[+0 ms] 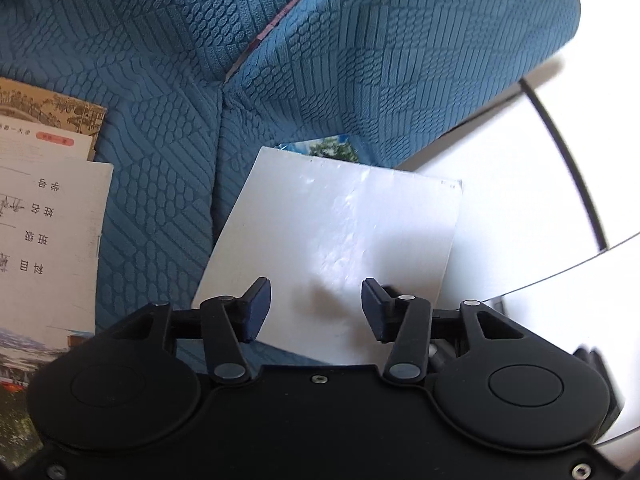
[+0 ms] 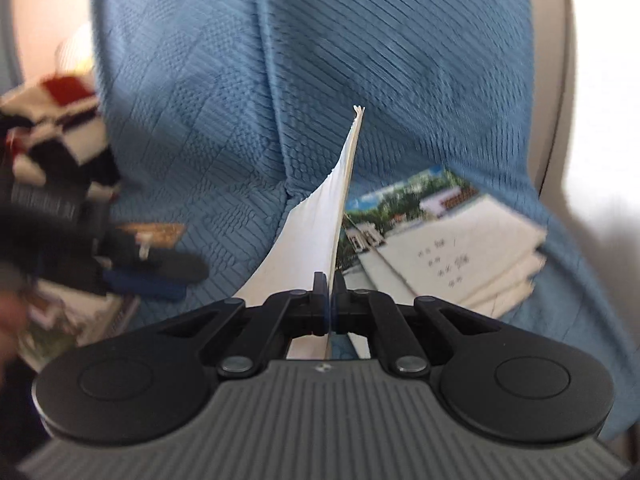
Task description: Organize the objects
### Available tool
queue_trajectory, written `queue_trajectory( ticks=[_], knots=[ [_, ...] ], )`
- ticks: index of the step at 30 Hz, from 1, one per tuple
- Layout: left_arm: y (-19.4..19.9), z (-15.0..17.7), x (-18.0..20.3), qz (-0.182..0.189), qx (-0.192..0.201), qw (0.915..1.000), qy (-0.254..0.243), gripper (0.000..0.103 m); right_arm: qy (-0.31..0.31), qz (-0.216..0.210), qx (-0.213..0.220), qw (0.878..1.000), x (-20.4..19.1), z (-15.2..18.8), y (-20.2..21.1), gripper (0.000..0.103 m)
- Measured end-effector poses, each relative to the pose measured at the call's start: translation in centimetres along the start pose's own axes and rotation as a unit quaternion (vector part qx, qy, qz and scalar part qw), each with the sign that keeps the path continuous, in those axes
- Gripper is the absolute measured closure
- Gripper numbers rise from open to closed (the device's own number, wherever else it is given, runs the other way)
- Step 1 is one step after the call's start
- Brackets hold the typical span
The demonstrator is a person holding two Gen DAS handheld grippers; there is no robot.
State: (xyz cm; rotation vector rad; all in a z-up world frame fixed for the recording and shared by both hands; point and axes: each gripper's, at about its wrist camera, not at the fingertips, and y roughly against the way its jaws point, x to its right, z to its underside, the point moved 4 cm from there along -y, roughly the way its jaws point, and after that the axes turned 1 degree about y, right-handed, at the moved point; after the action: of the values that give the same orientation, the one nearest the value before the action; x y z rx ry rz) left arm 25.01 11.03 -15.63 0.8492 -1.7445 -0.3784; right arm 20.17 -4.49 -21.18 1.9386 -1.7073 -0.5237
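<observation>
White paper stands on edge in the right claw [image 2: 330, 296], whose jaws are pinched tight on the near edge of a thin booklet [image 2: 320, 216]; its long axis runs straight away from the claw, toward the seam of a blue textured sofa cover [image 2: 192, 100]. Just right of that lifted booklet, a stack of exercise books [image 2: 452, 252] with a photo-printed cover lies flat on the cushion, the likely place for it to go. The left claw [image 1: 316, 308] hovers with its jaws apart and nothing between them, above the booklet's blank white face. The right hand is plainly the one placed to carry on. More booklets [image 1: 44, 240] lie to the left claw's left.
</observation>
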Motion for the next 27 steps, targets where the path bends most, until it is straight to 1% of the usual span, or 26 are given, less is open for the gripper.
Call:
queue_trajectory(
  ticks=[3,6,7,8,10,13,16,20,23,26,27],
  knots=[
    [0.9,-1.0,-0.8,0.027,0.009,0.9991,0.032,0.056,0.092,0.017,0.013,0.995,-2.2,0.3,1.1,0.099],
    [1.6,-1.7,-1.8,0.049,0.016,0.9962,0.070,0.055,0.158,0.020,0.022,0.987,-3.9,0.8,2.3,0.099],
    [1.8,-2.0,-2.1,0.058,0.016,0.9947,0.083,0.054,0.178,0.020,0.025,0.983,-4.3,1.0,2.7,0.099],
    [2.0,-2.2,-2.5,0.068,0.015,0.9930,0.096,0.053,0.200,0.021,0.027,0.979,-4.8,1.2,2.9,0.099],
    [2.3,-2.4,-3.3,0.088,0.009,0.9887,0.121,0.047,0.242,0.020,0.032,0.970,-5.7,1.6,3.5,0.099],
    [2.7,-2.4,-4.3,0.114,0.004,0.9811,0.156,0.042,0.302,0.018,0.039,0.952,-7.1,2.2,4.1,0.099],
    [3.0,-2.6,-5.1,0.131,0.005,0.9751,0.179,0.039,0.335,0.016,0.042,0.941,-7.8,2.3,4.2,0.099],
    [3.7,-2.7,-5.9,0.140,0.010,0.9705,0.196,0.036,0.360,0.013,0.045,0.932,-8.4,2.2,4.2,0.099],
    [3.7,-2.3,-6.0,0.134,-0.003,0.9726,0.190,0.038,0.378,0.010,0.048,0.924,-9.1,2.2,4.0,0.099],
    [3.7,-1.7,-5.7,0.127,-0.019,0.9765,0.173,0.043,0.414,0.009,0.051,0.909,-10.1,2.6,3.8,0.099],
    [3.7,-1.3,-5.5,0.124,-0.025,0.9778,0.167,0.046,0.424,0.007,0.051,0.904,-10.4,2.7,3.8,0.099]
  ],
)
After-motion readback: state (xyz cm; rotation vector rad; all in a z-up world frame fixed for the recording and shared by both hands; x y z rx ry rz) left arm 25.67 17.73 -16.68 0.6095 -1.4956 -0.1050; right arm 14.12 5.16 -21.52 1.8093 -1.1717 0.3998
